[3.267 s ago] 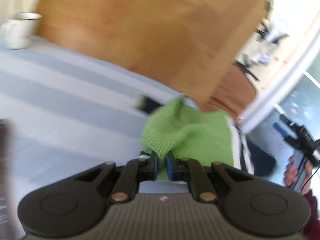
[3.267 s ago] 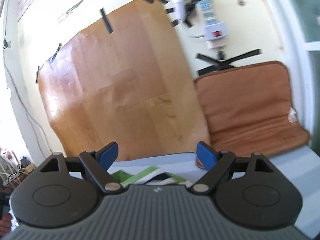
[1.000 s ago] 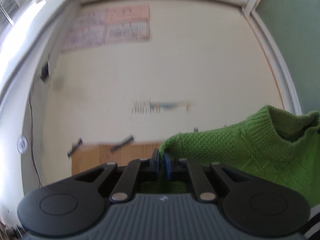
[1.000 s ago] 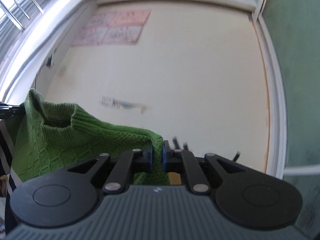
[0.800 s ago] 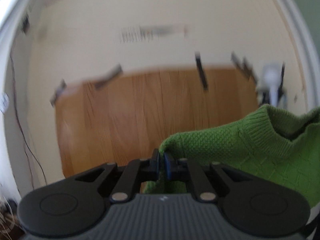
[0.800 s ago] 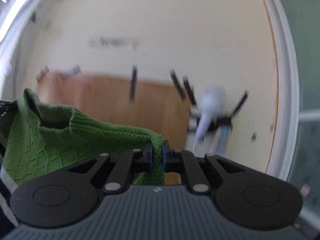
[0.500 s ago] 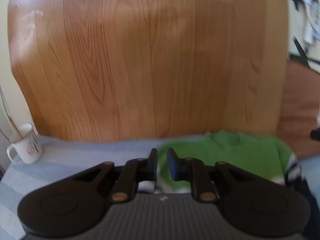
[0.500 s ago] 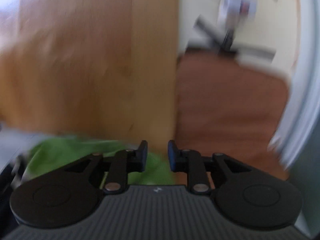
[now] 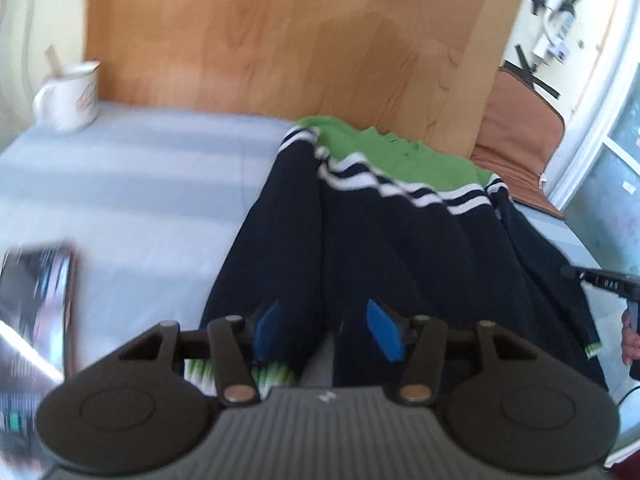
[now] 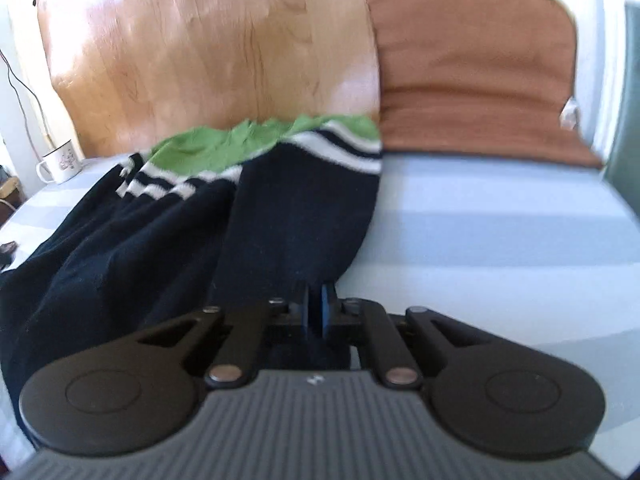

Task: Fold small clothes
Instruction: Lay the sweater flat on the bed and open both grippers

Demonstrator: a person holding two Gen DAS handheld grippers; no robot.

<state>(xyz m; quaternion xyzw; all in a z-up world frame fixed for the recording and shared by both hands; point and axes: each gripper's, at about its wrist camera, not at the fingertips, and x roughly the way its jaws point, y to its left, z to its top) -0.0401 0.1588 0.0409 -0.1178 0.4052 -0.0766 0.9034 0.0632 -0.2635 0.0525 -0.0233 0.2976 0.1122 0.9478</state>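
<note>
A small knitted sweater (image 9: 392, 240) lies spread on the blue-grey striped table (image 9: 140, 184), green top part at the far edge, navy body with white stripes toward me. It also shows in the right wrist view (image 10: 224, 216). My left gripper (image 9: 328, 330) is open, its blue pads over the near hem and left sleeve end. My right gripper (image 10: 315, 310) is shut at the near end of the right navy sleeve (image 10: 304, 216); the cloth runs in between its pads.
A white mug (image 9: 70, 94) stands at the far left, also in the right wrist view (image 10: 60, 166). A wooden board (image 9: 280, 36) leans behind the table. A brown cushion (image 10: 472, 68) lies at the right. A dark phone-like object (image 9: 40, 280) lies at the near left.
Both grippers held the green shoulders up in the air, then swung down and let go. The sweater now lies flat; the left gripper opened wide and the right one closed at the sleeve end.
</note>
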